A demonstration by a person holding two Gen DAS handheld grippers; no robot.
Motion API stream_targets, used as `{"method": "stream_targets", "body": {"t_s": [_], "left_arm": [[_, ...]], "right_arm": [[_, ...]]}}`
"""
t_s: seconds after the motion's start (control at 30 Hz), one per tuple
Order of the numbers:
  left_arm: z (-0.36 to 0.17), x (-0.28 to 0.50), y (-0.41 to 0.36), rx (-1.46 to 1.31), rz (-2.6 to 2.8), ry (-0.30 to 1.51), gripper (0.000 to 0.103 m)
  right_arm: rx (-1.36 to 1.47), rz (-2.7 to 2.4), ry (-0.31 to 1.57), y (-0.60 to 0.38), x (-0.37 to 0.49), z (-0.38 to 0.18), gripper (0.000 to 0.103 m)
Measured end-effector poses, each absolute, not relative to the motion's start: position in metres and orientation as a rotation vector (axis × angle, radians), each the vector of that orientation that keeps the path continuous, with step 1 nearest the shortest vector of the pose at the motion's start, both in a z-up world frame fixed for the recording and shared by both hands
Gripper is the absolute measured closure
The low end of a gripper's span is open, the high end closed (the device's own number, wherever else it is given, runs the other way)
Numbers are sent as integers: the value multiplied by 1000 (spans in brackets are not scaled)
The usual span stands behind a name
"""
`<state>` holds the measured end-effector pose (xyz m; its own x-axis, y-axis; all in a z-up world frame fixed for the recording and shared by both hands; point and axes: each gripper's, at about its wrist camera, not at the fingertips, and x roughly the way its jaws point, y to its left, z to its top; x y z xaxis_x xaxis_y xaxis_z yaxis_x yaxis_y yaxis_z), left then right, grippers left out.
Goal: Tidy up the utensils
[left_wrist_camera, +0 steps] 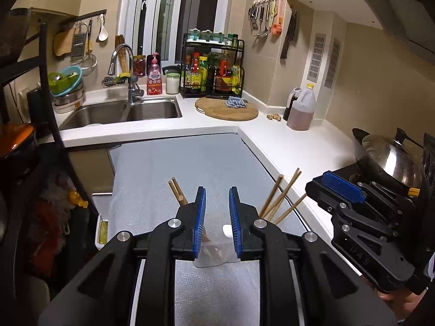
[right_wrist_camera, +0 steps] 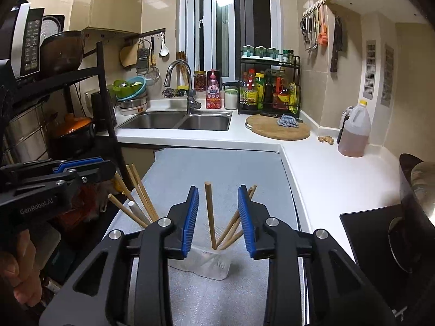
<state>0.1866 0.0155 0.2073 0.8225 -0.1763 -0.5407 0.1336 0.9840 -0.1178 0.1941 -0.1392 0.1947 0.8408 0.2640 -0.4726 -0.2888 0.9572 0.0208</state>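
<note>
Two clear plastic cups stand on a grey foil mat. My left gripper is open, its blue pads either side of one cup that holds wooden chopsticks and a white utensil. More chopsticks rise to its right. My right gripper is open above the other cup, which holds several chopsticks. The left gripper also shows in the right wrist view, and the right gripper in the left wrist view.
A white counter wraps round the mat. A double sink and tap stand at the back, with a round wooden board, a condiment rack and an oil jug. A wok sits on the hob at right. A black shelf rack stands at left.
</note>
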Motion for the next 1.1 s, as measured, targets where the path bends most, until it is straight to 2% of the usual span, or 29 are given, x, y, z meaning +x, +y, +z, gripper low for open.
{"method": "stream_targets", "body": {"t_s": [0.17, 0.37, 0.4, 0.47, 0.6, 0.63, 0.77, 0.83, 0.9, 0.97, 1.1], "left_arm": [[208, 151, 21, -66, -159, 506, 67], [168, 117, 28, -76, -140, 471, 60], [156, 112, 27, -70, -124, 461, 59], [137, 109, 26, -65, -67, 440, 49], [108, 116, 26, -106, -14, 462, 42], [103, 118, 26, -101, -5, 465, 37], [85, 124, 19, -82, -7, 475, 20], [78, 125, 16, -85, 2, 474, 13], [73, 124, 13, -83, 6, 477, 13], [67, 123, 8, -81, 6, 486, 8], [58, 123, 4, -68, 9, 503, 8]], "right_arm": [[-50, 288, 458, -147, 164, 196, 64], [-46, 256, 446, -154, 130, 170, 57], [-40, 252, 450, -156, 127, 163, 54], [-44, 240, 449, -157, 122, 150, 49], [-62, 203, 471, -160, 129, 119, 38], [-50, 201, 482, -163, 132, 113, 36], [-41, 177, 452, -169, 137, 94, 16], [-31, 162, 444, -172, 137, 85, 12], [-6, 158, 450, -175, 139, 77, 7], [5, 143, 454, -176, 140, 72, 5], [1, 127, 467, -178, 143, 66, 5]]}}
